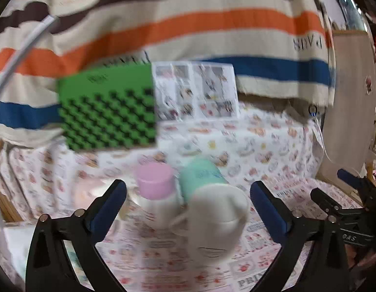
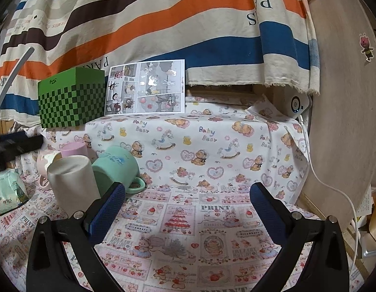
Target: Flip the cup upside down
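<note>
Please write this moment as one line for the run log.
stage: approach | left gripper: open, white cup between its fingers, no contact seen | right gripper: open, holds nothing | mint cup: upside down

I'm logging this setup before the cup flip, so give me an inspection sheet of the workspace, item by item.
Surface: patterned cloth with bears and printed panels covers the table.
Job's things: white mug, base up; mint mug touching it behind; pink cup farther back; another pale cup partly hidden.
Clutter: green checkered box, comic sheet leaning on the backdrop, packet at left.
Grippers: left gripper open around the white mug, not touching; right gripper open, holding nothing.
Cables: white cable running down the right side.
Surroundings: striped curtain, wooden panel.
</note>
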`<action>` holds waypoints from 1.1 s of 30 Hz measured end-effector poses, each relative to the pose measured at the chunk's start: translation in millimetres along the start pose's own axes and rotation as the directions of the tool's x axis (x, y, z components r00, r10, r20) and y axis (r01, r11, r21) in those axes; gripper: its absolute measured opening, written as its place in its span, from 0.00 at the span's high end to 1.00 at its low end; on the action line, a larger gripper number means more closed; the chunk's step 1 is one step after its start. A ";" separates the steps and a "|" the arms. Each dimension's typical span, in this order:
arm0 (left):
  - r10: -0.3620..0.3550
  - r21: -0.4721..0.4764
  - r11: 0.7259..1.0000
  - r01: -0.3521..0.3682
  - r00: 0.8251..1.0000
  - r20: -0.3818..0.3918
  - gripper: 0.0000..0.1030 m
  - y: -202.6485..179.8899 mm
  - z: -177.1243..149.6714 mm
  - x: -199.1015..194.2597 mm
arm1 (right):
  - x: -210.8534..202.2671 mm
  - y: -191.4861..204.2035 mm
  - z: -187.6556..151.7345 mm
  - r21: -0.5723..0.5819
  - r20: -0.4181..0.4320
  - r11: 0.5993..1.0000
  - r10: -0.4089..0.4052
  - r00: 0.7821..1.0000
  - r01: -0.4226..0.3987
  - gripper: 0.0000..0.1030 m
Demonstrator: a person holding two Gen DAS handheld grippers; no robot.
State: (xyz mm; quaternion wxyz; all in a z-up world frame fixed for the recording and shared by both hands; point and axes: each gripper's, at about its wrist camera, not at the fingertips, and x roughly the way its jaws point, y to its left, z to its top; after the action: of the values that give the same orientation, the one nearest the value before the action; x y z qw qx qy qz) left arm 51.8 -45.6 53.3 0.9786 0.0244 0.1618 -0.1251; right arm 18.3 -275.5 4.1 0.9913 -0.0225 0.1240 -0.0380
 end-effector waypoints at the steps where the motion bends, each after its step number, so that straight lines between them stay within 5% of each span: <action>1: 0.016 0.007 1.000 -0.016 1.000 0.018 0.00 5.1 0.9 -6.7 | -0.1 0.2 0.1 -0.001 0.000 1.000 0.003 1.000 -0.003 0.00; 8: 0.074 0.038 0.996 -0.077 0.995 0.072 0.00 33.8 -14.7 -35.2 | -0.8 0.6 0.5 -0.005 0.001 1.000 0.019 1.000 -0.019 0.00; 14: 0.058 -0.052 0.997 -0.056 0.998 0.037 0.00 43.7 -41.4 -33.2 | -1.1 0.4 0.5 -0.005 0.002 1.000 0.021 1.000 -0.021 0.00; 33: 0.213 -0.117 0.971 -0.210 0.977 0.017 0.00 52.4 -63.8 -29.1 | -2.0 5.0 0.0 -0.016 0.000 0.998 0.054 0.999 -0.054 0.00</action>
State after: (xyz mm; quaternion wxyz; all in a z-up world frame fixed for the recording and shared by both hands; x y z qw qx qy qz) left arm 18.6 17.7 2.7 0.9883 -0.0168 0.1510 -0.0110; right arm 16.8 -270.3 4.3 0.9918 -0.0268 0.1247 -0.0103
